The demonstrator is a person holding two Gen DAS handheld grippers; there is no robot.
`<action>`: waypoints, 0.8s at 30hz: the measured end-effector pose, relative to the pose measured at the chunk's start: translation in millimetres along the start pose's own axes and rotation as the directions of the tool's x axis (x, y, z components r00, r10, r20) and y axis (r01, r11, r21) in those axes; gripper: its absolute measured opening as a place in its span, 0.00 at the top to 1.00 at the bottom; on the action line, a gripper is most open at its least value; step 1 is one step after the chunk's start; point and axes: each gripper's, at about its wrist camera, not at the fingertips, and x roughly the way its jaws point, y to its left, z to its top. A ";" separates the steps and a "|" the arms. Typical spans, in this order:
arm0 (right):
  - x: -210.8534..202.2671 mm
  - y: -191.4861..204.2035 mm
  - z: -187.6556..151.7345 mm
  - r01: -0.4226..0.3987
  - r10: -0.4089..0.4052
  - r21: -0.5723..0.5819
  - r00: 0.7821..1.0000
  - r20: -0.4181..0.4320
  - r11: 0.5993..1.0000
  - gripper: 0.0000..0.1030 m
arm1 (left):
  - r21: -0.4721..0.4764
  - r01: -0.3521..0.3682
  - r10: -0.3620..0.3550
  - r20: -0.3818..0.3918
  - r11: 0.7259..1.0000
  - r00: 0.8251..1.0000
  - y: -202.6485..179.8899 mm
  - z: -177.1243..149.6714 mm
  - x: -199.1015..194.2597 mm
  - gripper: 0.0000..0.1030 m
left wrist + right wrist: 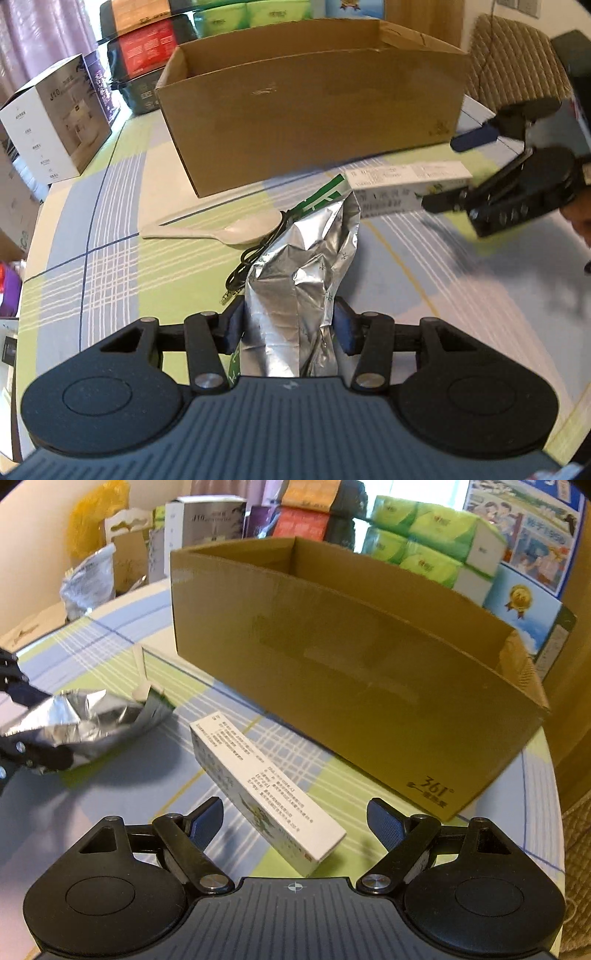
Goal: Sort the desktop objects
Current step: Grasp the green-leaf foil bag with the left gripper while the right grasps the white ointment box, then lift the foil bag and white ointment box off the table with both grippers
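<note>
White rice paddle point(236, 229) and black cable point(255, 254) on checked counter point(110, 236), left gripper point(288, 325) jaws clamped on crumpled foil pouch point(299, 280), open cardboard box point(314, 99) behind, white carton point(258, 786) lying between spread jaws of right gripper point(295, 823), untouched.

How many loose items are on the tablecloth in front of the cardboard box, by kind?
Foil bag, held in the left gripper: 1
White carton, between the open jaws of the right gripper: 1
White spoon: 1
Black cable: 1
Total: 4
</note>
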 end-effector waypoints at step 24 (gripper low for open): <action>-73.6 36.4 -44.8 -0.089 0.137 0.329 0.983 -0.126 0.940 0.78 | -0.129 0.109 -0.112 -0.016 0.986 0.994 -25.7 -13.4 -32.8 0.71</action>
